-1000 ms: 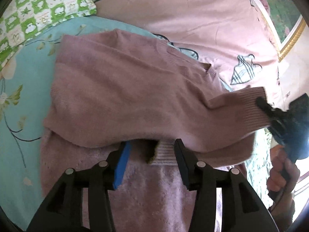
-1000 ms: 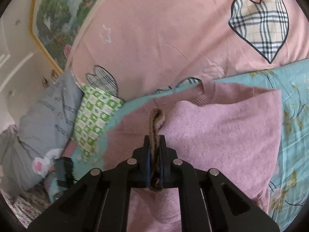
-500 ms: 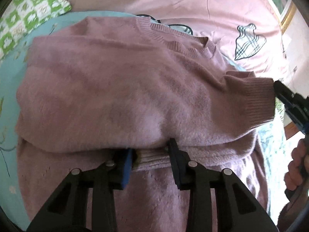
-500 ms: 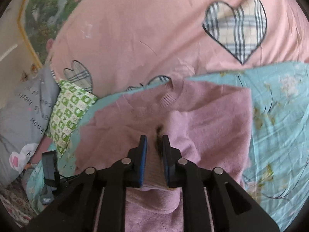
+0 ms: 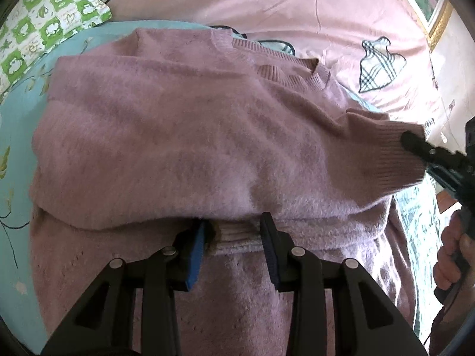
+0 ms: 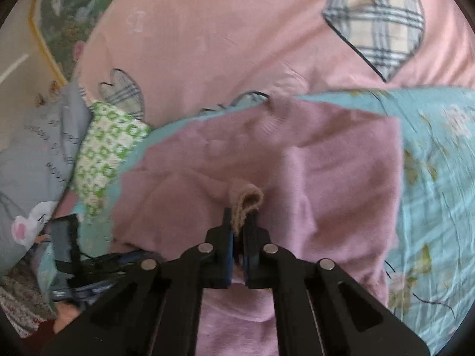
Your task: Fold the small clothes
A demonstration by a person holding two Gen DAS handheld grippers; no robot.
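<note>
A pink knitted sweater lies on a light blue flowered sheet, with a sleeve folded across its body. My left gripper is open, its jaws either side of a ribbed cuff that lies on the sweater's lower part. My right gripper is shut on the other sleeve's ribbed cuff and holds it over the sweater. In the left wrist view the right gripper grips the cuff at the right edge.
A pink quilt with plaid hearts lies behind the sweater. A green and white checked pillow sits at the far left, also in the right wrist view. A grey cushion lies beyond it. A framed picture stands at the far right.
The left gripper moved forward to the ribbed cuff under the folded sleeve. The right gripper's jaws parted slightly half a second ago and now pinch the cuff again.
</note>
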